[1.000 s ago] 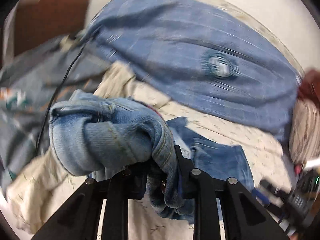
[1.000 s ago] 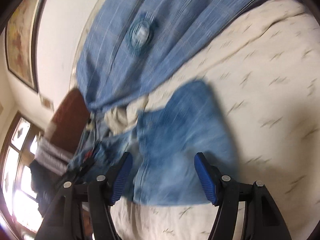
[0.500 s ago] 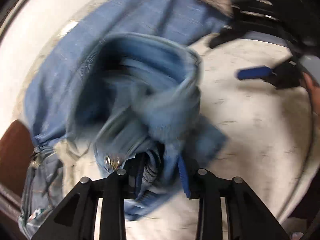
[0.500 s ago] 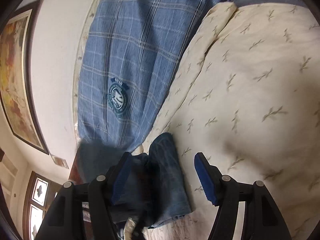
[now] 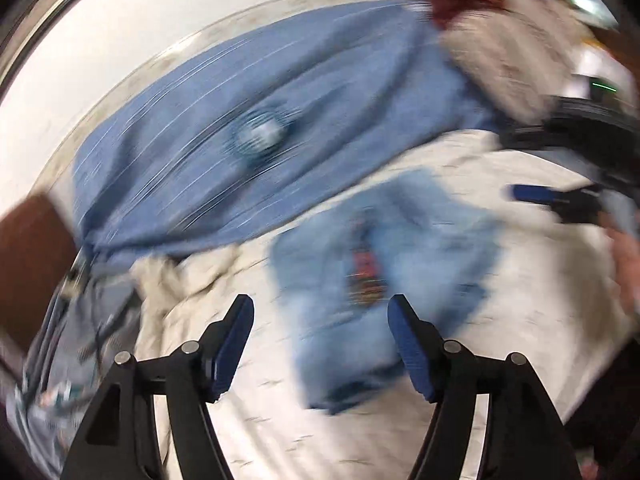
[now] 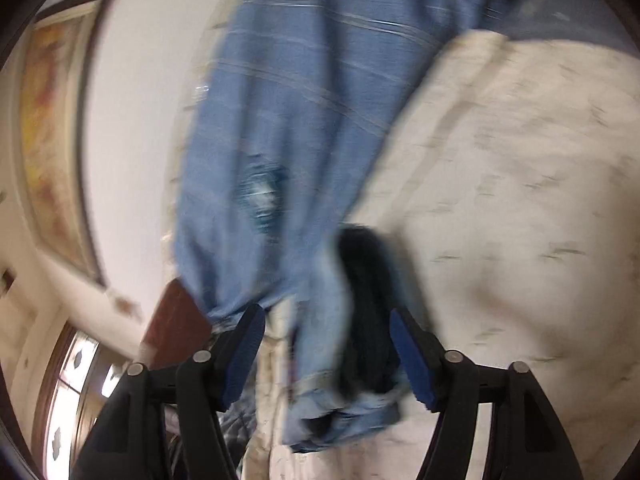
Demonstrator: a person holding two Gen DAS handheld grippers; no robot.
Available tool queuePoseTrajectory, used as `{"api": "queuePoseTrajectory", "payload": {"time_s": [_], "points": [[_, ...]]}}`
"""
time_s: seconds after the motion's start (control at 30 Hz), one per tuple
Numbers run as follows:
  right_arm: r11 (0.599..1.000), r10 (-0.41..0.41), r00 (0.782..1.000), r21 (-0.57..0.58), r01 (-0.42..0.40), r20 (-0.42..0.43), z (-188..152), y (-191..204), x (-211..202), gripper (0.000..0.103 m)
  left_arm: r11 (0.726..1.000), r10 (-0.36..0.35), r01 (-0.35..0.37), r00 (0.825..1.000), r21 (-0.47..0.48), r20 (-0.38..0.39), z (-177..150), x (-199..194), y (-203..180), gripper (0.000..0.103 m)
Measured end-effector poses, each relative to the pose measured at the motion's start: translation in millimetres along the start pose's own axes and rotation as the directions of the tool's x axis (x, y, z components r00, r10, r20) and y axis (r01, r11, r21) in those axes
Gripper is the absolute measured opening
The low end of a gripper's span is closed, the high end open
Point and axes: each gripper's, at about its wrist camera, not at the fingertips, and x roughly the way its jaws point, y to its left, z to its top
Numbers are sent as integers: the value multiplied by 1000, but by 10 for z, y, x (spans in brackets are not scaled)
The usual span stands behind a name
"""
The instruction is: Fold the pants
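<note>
The light blue denim pants (image 5: 384,264) lie in a folded heap on the cream patterned bedsheet (image 5: 540,312). My left gripper (image 5: 320,336) is open and empty, just in front of the heap. My right gripper (image 6: 326,344) is open too, with the pants (image 6: 320,352) beyond its fingers; it also shows at the right of the left wrist view (image 5: 560,200). Both views are blurred by motion.
A blue checked pillow with a round badge (image 5: 260,136) lies behind the pants by the white wall. Crumpled clothes (image 5: 80,340) lie at the left. A brown headboard (image 5: 28,264) stands at the left. A framed picture (image 6: 52,144) hangs on the wall.
My left gripper has opened and let go of the pants, which now lie on the sheet. The right gripper has swung back toward the pants.
</note>
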Motion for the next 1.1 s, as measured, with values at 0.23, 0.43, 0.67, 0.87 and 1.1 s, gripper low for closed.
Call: {"api": "queuePoseTrajectory", "payload": {"time_s": [0.23,0.43,0.67,0.87,1.1], "points": [[983,127,982,-118,-144,-138,-258,341,337,69,968,-13,-10,996,-251,-92,-27,417,455,70],[992,-119,948,-69,103,-294,-363,-74,786,68,972,-94,26,954,-233,-286,-293,967,203,71],[994,-63,964,-104,37,-258,-302,55,635,68,944,-106,45,980,-327,-169,-284,871,341,71],[955,-95,993,-288,73,-63,-277,369,300,68,937,-43,37,999,-347,-10,-122,694,439,83],[900,-164,985,-415,131,-45,-431,557,387,68,940,-60,53,998,-336,-9,-102,723,417,83]]}}
